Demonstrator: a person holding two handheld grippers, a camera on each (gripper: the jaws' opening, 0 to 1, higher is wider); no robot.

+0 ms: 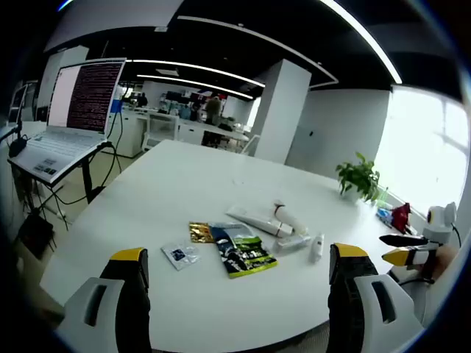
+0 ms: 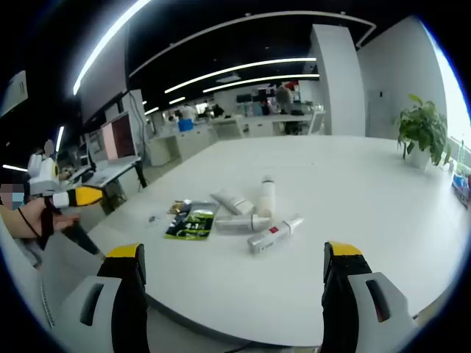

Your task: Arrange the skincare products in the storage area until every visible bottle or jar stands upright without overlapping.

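White tabletop [image 1: 184,213] bearing a loose cluster of skincare items near its middle, all lying flat. Left gripper [image 1: 234,276] and right gripper [image 2: 229,272] both hover above the near edge, fingers [image 1: 131,283] wide apart and holding nothing. Green-and-black sachet [image 2: 190,219] lies beside a gold sachet [image 1: 200,232] and a small clear packet [image 1: 179,254]. White tubes [image 2: 234,201] and a red-labelled tube [image 2: 274,234] lie on their sides, some touching. A potted plant [image 2: 423,132] stands well apart.

bare table [image 1: 169,184] around tubes [image 1: 265,220], sachets [image 1: 243,250]
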